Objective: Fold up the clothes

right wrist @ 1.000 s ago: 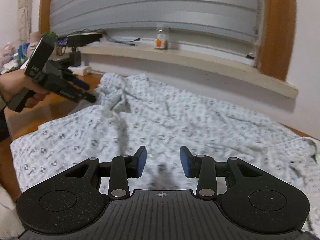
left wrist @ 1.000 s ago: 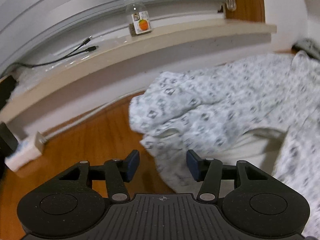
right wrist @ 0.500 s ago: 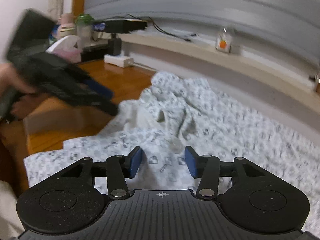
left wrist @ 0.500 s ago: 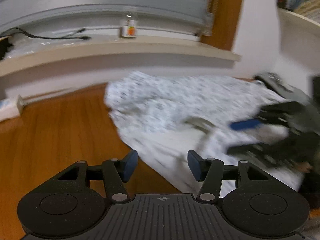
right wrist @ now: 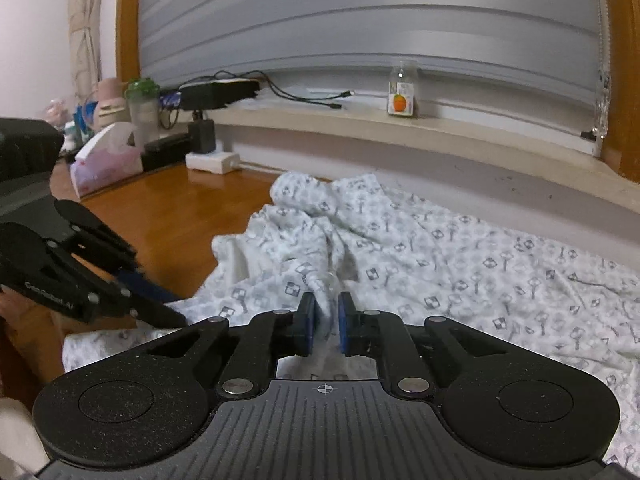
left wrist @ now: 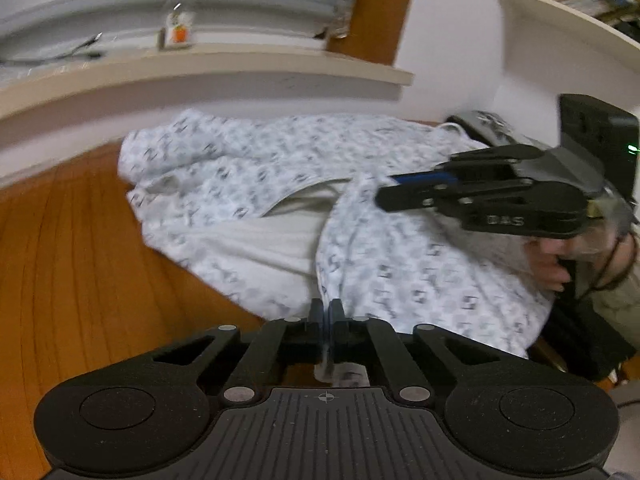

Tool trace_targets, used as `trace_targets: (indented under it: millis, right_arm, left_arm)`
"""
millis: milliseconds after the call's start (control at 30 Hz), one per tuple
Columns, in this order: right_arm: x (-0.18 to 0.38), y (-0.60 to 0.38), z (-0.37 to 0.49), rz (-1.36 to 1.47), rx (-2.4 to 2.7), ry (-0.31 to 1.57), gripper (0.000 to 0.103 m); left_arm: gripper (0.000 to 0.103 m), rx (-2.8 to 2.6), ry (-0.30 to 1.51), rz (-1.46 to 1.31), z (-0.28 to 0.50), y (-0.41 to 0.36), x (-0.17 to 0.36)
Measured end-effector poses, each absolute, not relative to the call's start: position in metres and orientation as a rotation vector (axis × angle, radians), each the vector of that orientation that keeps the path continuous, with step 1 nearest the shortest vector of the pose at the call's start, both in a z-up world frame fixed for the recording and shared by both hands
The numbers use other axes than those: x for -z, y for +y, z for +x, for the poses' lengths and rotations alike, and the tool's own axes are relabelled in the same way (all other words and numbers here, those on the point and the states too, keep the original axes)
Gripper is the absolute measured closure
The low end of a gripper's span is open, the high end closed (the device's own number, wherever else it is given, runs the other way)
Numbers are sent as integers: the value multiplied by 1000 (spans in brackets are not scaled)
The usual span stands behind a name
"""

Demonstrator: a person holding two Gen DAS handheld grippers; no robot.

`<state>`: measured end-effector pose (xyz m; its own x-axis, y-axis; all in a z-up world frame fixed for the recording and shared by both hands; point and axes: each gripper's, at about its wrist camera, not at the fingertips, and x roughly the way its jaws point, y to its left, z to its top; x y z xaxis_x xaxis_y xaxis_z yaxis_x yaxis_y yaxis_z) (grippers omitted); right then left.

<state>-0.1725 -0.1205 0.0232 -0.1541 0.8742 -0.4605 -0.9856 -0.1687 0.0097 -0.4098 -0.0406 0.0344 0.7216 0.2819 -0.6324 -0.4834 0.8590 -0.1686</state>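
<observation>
Your left gripper (left wrist: 326, 312) pinches the garment (left wrist: 256, 184) edge tight; your right gripper (right wrist: 325, 320) is closing on a ridge of cloth. Lift both together, evenly.

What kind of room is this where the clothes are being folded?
Most likely a room in someone's home, perhaps a bedroom or study. A patterned garment lies on a wooden desk below a window with closed blinds, and a tissue box stands at one end.
</observation>
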Motion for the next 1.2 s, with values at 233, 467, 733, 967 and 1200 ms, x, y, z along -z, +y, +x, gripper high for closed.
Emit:
trace_targets:
  millis: [233,467,733,967,1200]
  right_arm:
    - [-35,-139,-167,-268,-1781,275,98]
    - [-40,-124,-166,-314,-1632,255,99]
    - [-15,-138,-149,-487,-1574,319,78]
    - [-14,-175,-102,-492,-1460,326,67]
    - [-10,-223,-19,-443,-1246,372,66]
  left_arm:
    - [101,-438,453,-285,-427,-50,-103]
    - [101,-574,514,-198,-369,0,-117]
    - [72,-622,695,-306,-371,27,-41]
    - [64,-625,690,-352,-395,29,-24]
    - [91,-686,725,-302,-404,38,-27]
